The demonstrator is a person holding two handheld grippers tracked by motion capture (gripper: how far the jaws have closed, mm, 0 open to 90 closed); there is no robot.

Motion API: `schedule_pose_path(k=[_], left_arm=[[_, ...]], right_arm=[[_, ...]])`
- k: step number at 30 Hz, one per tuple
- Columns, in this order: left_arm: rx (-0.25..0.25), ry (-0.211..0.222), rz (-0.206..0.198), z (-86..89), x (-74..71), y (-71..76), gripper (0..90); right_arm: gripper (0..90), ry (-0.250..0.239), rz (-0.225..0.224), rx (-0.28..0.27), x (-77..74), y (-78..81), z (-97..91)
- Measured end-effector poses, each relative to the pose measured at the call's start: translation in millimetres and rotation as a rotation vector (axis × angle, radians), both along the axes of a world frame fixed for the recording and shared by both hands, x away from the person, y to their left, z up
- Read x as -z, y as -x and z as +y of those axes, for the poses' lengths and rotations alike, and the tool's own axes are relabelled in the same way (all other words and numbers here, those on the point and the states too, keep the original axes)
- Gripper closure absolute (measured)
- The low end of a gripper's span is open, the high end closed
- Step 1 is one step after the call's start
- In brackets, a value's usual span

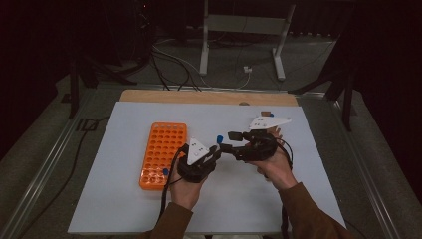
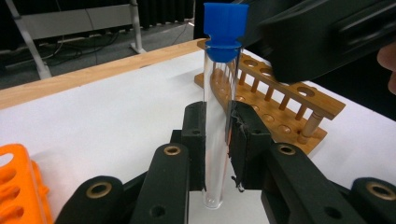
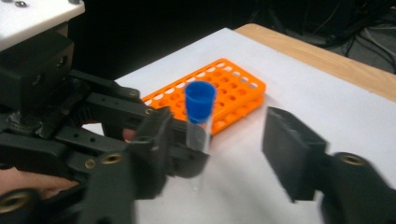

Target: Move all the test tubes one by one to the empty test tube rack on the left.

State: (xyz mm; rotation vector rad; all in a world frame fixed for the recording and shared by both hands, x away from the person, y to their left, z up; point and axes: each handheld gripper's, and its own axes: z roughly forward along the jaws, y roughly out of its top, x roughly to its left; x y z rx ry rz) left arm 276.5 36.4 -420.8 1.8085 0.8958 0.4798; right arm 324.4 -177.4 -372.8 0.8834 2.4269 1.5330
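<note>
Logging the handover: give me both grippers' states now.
Left gripper: shut on the blue-capped test tube.
Right gripper: open, jaws apart on either side of the tube, not pressing it.

The room is dim, with black curtains (image 1: 59, 30) across the top of the frame. A grey floor (image 1: 45, 134) carries loose cables (image 1: 174, 62) at upper centre, beside a white metal stand (image 1: 244, 30).

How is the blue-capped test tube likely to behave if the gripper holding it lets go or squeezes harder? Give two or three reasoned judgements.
The test tube looks clear, thin-walled and empty, so probably light and crackable under a hard squeeze. Its smooth wall could slip between the left gripper pads. Tall, narrow and round-bottomed, it would likely tip and roll on the table if released.
</note>
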Motion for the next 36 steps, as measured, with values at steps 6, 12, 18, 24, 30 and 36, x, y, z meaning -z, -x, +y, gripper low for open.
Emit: schedule_pose_path(k=[6, 12, 18, 24, 30, 36], left_arm=[[-0.010, 0.038, -0.011, 8.7, -4.6, 2.8, 78.3], [-0.014, 0.063, -0.027, 20.2, -10.5, 3.8, 78.3], [-0.021, 0.077, -0.056, 35.8, -16.8, 4.4, 78.3], [-0.054, 0.073, -0.071, 55.6, -22.2, 1.8, 78.3], [-0.073, 0.074, -0.074, 76.8, -23.3, 0.8, 78.3], [-0.099, 0.080, -0.088, 98.4, -18.4, 6.9, 78.2]], right_arm=[[14.8, 0.016, -0.031, 0.091, 1.2, -1.2, -10.6], [7.6, 0.005, -0.046, 0.131, 8.9, -5.3, -25.1], [0.0, 0.010, -0.052, 0.207, 18.3, -3.2, -43.3], [0.0, 0.032, -0.086, 0.264, 23.2, 4.8, -62.1], [0.0, 0.065, -0.125, 0.299, 27.5, 13.8, -73.0], [0.0, 0.060, -0.126, 0.327, 33.2, 17.1, -83.6]])
